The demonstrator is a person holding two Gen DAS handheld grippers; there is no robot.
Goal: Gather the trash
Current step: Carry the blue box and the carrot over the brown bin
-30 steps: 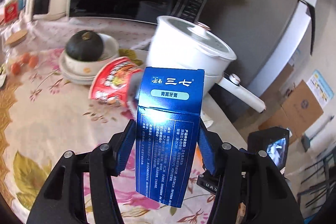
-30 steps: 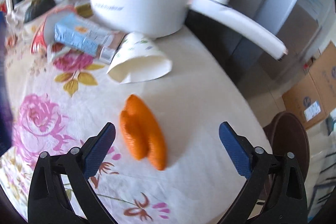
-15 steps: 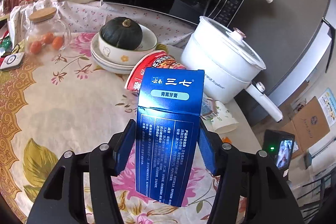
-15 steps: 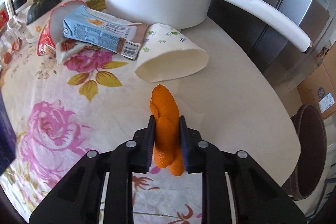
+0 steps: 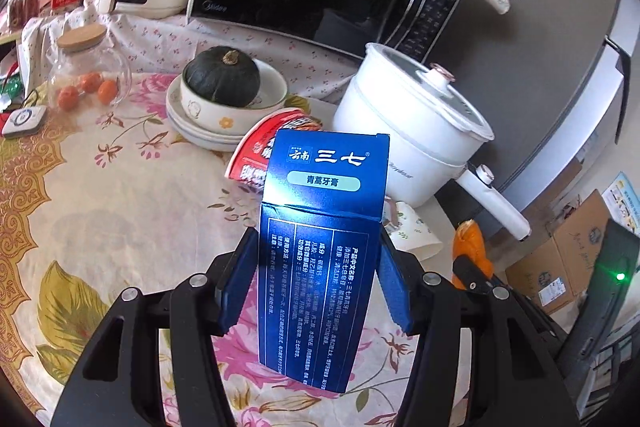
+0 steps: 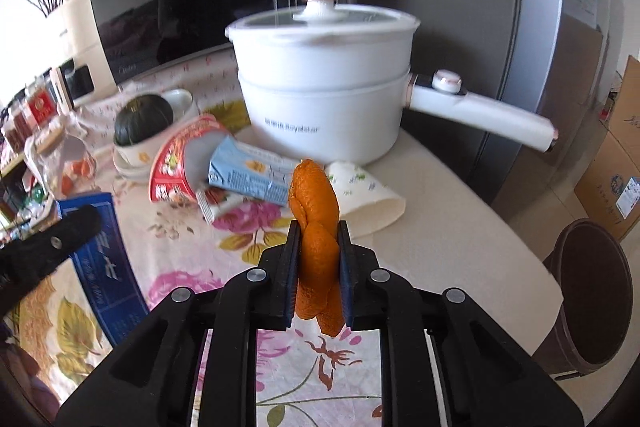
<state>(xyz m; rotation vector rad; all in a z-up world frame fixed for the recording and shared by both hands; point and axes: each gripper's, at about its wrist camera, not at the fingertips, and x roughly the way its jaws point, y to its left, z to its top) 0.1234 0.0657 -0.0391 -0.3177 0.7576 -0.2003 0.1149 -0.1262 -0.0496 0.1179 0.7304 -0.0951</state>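
the white electric pot (image 6: 324, 99) is the landmark here. just in front of it on the flowered tablecloth (image 5: 100, 227) lie a tipped red noodle cup (image 6: 176, 159), a light-blue carton (image 6: 252, 175) and a paper cup on its side (image 6: 372, 199), all likely trash not yet collected.

the blue toothpaste box (image 5: 320, 247), nearer the camera than the pot, stands upright between the pads of the left gripper (image 5: 316, 279), which pinches its two long sides. it looks light and hollow, so i judge a hard squeeze would crush it; the grip on the narrow edges low down seems sound.

the orange peel (image 6: 316, 227), smaller, hangs in front of the pot, pinched mid-length by the right gripper (image 6: 318, 267), jaws nearly together. soft, limp and probably slick, it could slide out.

only the right wrist view shows a brown bin (image 6: 592, 291) on the floor, right of the pot's handle; only the left view shows the box's printed face.
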